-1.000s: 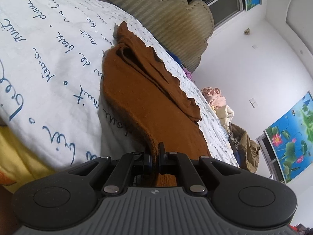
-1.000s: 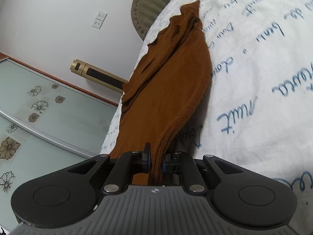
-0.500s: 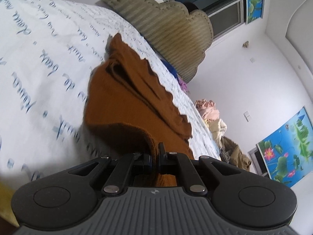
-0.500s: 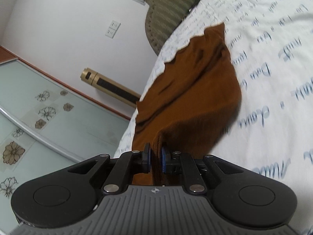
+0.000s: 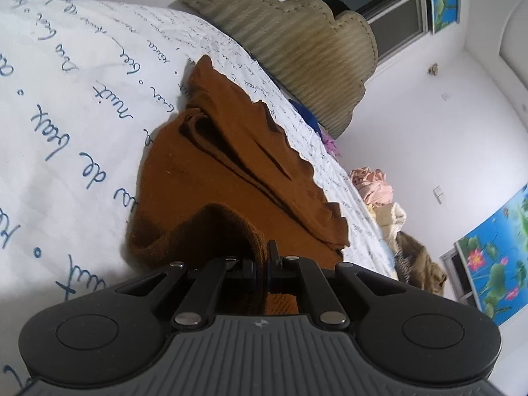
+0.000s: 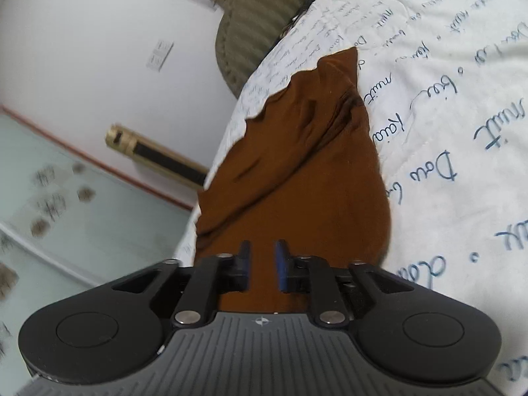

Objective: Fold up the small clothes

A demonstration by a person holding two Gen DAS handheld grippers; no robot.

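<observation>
Left gripper (image 5: 263, 265): jaws clamped on a raised fold of the brown garment (image 5: 231, 178). Right gripper (image 6: 263, 264): jaws opening, pads clear of the cloth lying flat beneath them. The garment lies on the lettered bedspread (image 5: 66, 105); beyond it, the headboard (image 5: 307, 56). Best practice: lay the held edge flush before letting go.
</observation>
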